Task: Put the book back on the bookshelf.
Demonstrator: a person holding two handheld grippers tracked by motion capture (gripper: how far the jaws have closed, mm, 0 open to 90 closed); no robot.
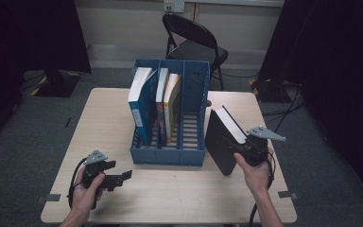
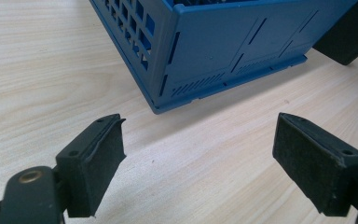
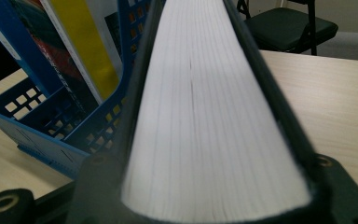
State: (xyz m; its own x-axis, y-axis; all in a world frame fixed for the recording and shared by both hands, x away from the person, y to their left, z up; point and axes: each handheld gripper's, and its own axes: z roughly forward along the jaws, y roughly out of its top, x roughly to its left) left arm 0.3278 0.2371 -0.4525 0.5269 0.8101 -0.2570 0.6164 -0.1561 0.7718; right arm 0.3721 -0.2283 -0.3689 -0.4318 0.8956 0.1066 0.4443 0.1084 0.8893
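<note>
A blue three-slot file rack (image 1: 170,156) stands at the middle of the wooden table (image 1: 179,198). A blue book (image 1: 141,101) leans in its left slot. A white-spined book (image 1: 161,94) and a yellow one (image 1: 172,104) stand in the middle slot. The right slot (image 1: 191,127) shows its slatted floor. My right gripper (image 1: 238,149) is shut on a thick black book (image 1: 220,142), which tilts just right of the rack, its lower corner near the tabletop. Seen along the jaws, its white page edge (image 3: 205,116) runs away from the right gripper (image 3: 214,186). My left gripper (image 1: 125,176) (image 2: 198,158) is open, low over the table, facing the rack's front corner (image 2: 156,105).
A black folding chair (image 1: 196,45) stands beyond the table's far edge. Dark curtains hang on both sides, and cables lie on the floor at the right. Bare tabletop lies in front of the rack and at its left.
</note>
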